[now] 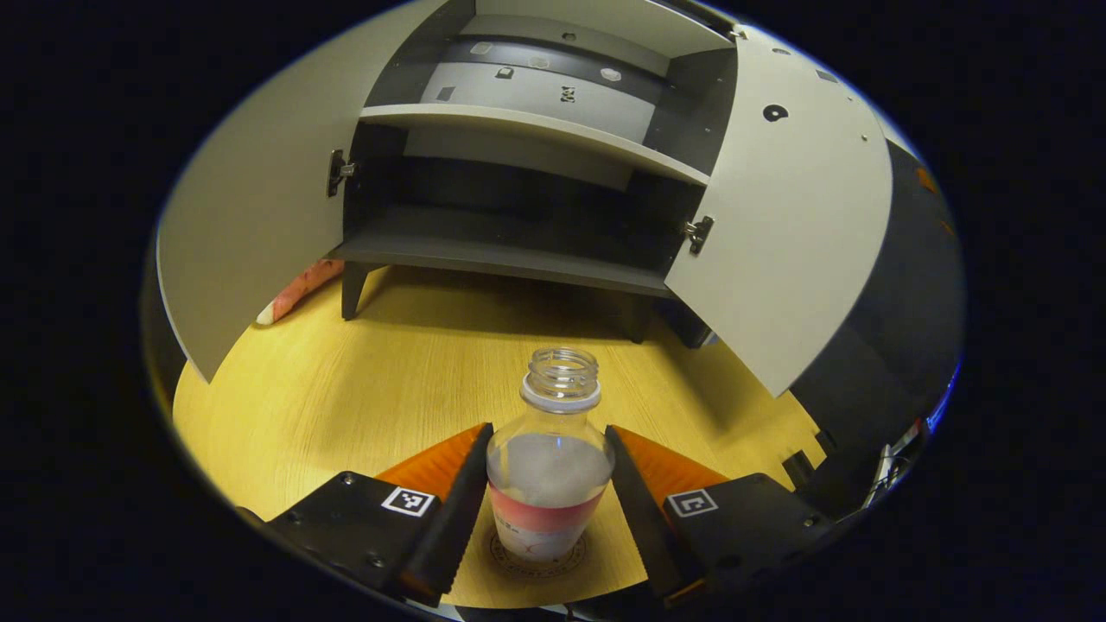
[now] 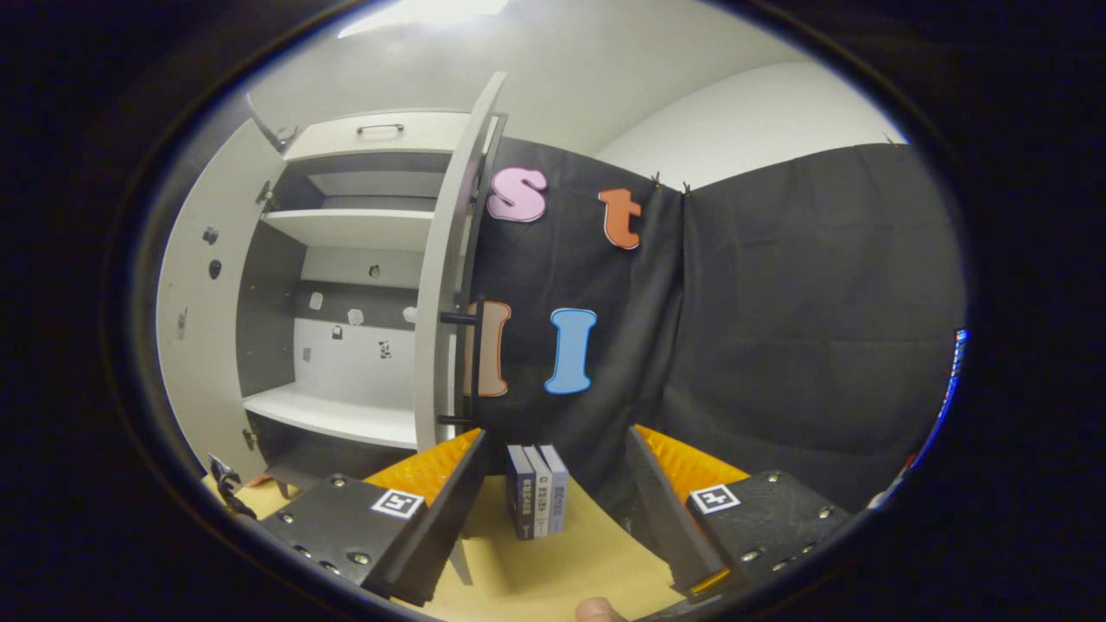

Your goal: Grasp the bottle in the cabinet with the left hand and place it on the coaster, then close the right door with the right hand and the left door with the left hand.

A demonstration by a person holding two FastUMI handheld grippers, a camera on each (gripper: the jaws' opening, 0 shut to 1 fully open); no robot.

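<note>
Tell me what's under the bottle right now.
The bottle stands on a round coaster with a printed ring pattern, lying on the wooden table. Just the coaster's edge shows around the base; its middle is covered by the bottle.

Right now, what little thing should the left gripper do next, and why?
Probably open and back away. The bottle already stands upright on the coaster, between the left gripper's fingers, and both cabinet doors are open, waiting to be closed.
</note>
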